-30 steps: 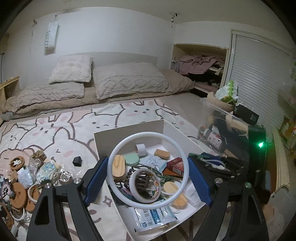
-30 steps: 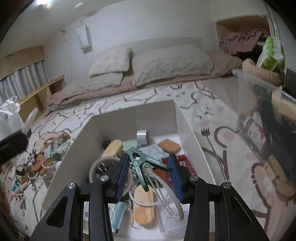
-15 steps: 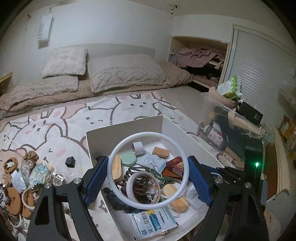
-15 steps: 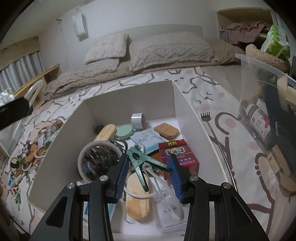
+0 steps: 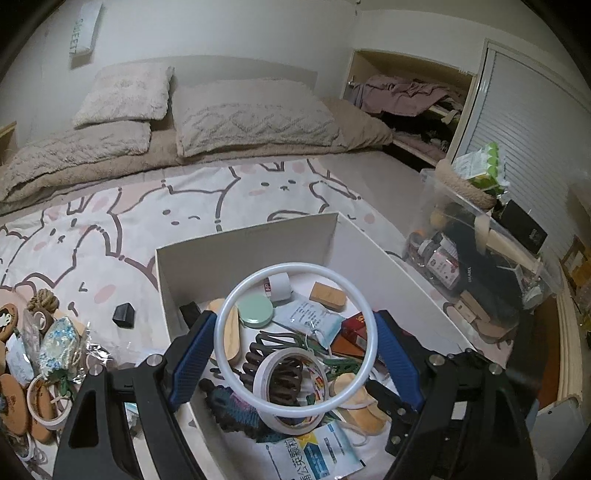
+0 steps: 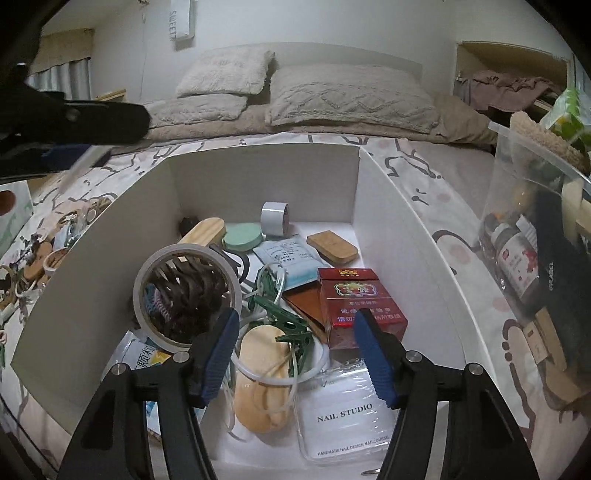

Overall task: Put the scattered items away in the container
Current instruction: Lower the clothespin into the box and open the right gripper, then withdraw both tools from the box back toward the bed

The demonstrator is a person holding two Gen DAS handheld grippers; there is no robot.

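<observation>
Bedspread carrying white box [image 5: 251, 240]; left claw [image 5: 295, 354] clamping white ring [image 5: 295, 339], lowering advisable; right claw [image 6: 295, 354] opening, green clip [image 6: 284, 321] lying free.

Dim room: white plaster wall [image 5: 229, 33], bed [image 5: 258, 184] with beige knitted pillows [image 5: 255, 118], grey slatted blind [image 5: 532, 122] at right.

Both wrist cameras are looking steeply down along their fingers into the white box [image 5: 251, 243] [image 6: 266, 173] on the bed, facing the pillows at its head. The right one is sitting closer, nearer the box's right wall; both are sharing its contents.
</observation>
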